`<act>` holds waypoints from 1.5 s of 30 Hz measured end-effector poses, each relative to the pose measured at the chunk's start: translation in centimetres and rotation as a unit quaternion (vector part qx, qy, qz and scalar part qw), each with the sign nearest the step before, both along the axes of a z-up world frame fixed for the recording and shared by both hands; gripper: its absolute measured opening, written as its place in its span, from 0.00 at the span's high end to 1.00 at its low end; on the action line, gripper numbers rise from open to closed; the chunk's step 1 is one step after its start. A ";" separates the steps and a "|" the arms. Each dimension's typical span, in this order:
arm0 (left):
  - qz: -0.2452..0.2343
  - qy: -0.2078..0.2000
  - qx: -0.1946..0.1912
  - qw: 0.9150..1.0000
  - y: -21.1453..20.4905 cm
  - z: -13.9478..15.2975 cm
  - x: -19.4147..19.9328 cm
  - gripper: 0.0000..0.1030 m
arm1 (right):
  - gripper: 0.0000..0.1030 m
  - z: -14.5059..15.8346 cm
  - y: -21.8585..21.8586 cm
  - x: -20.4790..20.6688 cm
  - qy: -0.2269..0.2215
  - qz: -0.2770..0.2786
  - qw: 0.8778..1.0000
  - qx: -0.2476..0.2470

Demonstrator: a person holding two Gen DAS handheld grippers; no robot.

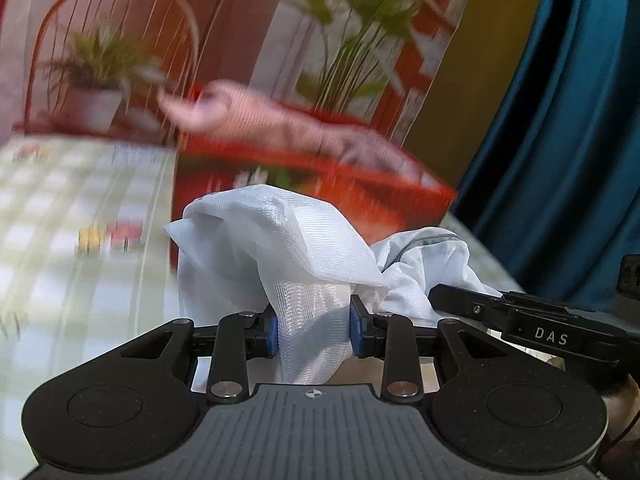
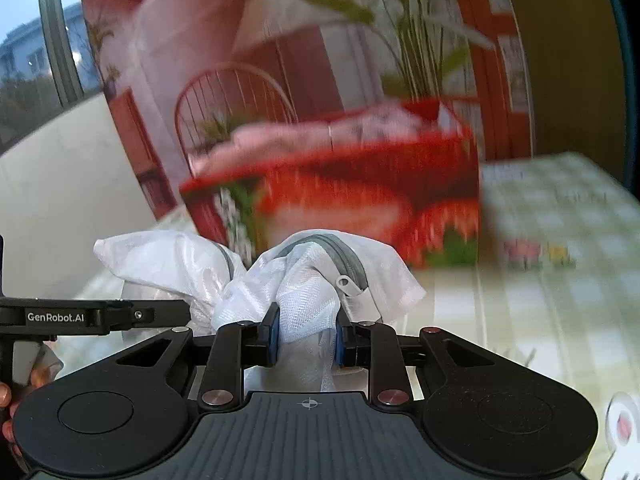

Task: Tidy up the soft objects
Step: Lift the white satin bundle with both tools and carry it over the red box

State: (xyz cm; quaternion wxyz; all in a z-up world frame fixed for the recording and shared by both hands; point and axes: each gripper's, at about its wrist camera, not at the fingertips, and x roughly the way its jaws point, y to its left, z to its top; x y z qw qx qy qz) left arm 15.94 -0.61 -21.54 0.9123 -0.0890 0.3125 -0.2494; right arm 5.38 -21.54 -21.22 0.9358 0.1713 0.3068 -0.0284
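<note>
We hold the white mesh bag (image 1: 280, 248) bunched between both sets of fingers, left gripper (image 1: 312, 330) and right gripper (image 2: 306, 338) each clamped on a fold, just before the red box (image 2: 360, 192) on the counter (image 2: 560, 280)

— How does the left gripper (image 1: 312, 330) stand?
— Tilted downward; both blue pads (image 1: 272, 334) press white mesh fabric (image 1: 280, 248) bunched between them; the jaws are narrow.
— And the right gripper (image 2: 306, 338)?
— Likewise angled down; its pads (image 2: 273, 336) pinch the same fabric beside the grey zipper (image 2: 344, 260); the two grippers sit just beside each other; fingertips (image 2: 6, 408) of a hand show at the left edge of the right wrist view.
</note>
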 end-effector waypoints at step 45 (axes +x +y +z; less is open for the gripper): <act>0.009 0.112 0.095 0.989 -4.7 2.3 21.6 0.67 | 0.79 1.3 -9.5 23.5 0.115 -0.003 0.992 -0.054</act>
